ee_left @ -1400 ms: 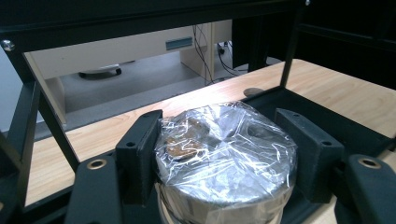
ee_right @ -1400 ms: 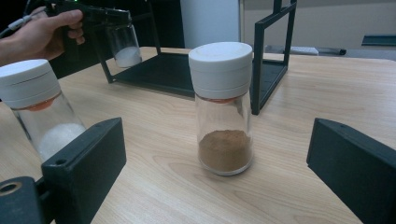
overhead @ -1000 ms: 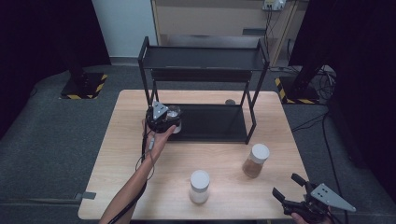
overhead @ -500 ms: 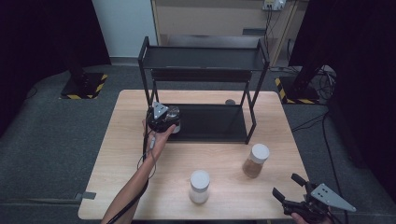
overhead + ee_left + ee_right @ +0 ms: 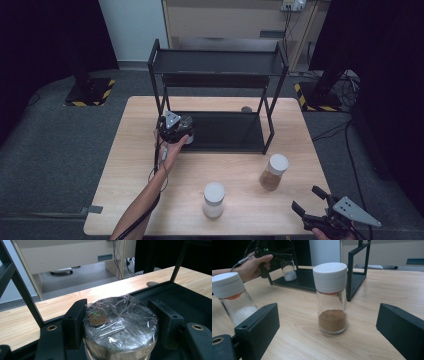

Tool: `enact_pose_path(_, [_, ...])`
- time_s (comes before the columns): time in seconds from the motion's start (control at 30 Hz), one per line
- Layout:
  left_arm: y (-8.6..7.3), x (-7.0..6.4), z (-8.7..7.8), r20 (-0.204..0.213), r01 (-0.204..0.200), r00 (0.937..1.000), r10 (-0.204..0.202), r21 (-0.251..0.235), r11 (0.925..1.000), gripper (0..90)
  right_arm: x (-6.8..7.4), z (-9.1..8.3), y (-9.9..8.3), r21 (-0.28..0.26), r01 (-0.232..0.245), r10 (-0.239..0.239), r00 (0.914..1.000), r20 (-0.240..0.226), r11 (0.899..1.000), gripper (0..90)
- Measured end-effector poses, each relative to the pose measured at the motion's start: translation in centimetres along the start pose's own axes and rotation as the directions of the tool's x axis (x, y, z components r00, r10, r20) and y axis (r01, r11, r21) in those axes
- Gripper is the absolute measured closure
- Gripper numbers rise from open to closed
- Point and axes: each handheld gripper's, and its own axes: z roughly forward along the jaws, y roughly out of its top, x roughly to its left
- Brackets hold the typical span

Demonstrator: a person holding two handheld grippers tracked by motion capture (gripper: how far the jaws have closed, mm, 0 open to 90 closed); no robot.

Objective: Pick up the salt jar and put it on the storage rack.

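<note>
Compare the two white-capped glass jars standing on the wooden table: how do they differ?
The clear glass jar with brown powder stands centred ahead of the right tongs; the clear glass jar with white powder stands off to the side, partly behind one jaw. In the high view, the brown one is nearer the black metal shelf rack. Both stand upright and capped.

Plastic-wrapped jar top (image 5: pixel 120 322) between the left gripper (image 5: pixel 120 327) black jaws, over the black shelf's bottom tray (image 5: pixel 190 300), wooden desk's far edge (image 5: pixel 75 293) beyond
</note>
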Motion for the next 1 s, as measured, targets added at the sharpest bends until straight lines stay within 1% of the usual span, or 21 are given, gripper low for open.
enact_pose_path(0.07, [-0.1, 0.04, 0.03, 0.005, 0.002, 1.0, -0.002, -0.001, 1.0, 33.7, 0.0, 0.0, 0.0, 0.0, 0.0, 0.0, 1.0, -0.001, 1.0, 5.2])
enact_pose_path(0.33, [-0.22, -0.11, 0.12, 0.001, -0.002, 1.0, 0.002, 0.0, 1.0, 33.7, 0.01, 0.0, 0.01, 0.0, 0.0, 0.0, 1.0, -0.001, 1.0, 5.2])
enact_pose_path(0.67, [-0.15, -0.07, 0.09, 0.003, -0.015, 0.9999, 0.015, 0.003, 0.9999, 32.8, 0.03, -0.01, 0.01, 0.0, 0.0, 0.0, 1.0, -0.001, 1.0, 5.2])
enact_pose_path(0.8, [-0.06, -0.05, 0.1, 0.006, -0.001, 1.0, 0.001, 0.001, 1.0, 28.8, 0.01, -0.01, 0.01, 0.0, 0.0, 0.0, 1.0, -0.003, 1.0, 5.2])
enact_pose_path(0.9, [0.1, -0.1, 0.07, 0.003, -0.003, 1.0, 0.003, 0.004, 1.0, 23.2, 0.01, -0.02, 0.01, -0.001, 0.0, 0.0, 1.0, -0.003, 1.0, 5.2])
enact_pose_path(1.0, [0.25, -0.06, -0.03, 0.004, 0.004, 1.0, -0.004, -0.001, 1.0, 19.4, 0.0, -0.03, 0.01, -0.001, 0.0, 0.0, 1.0, -0.004, 1.0, 5.2])
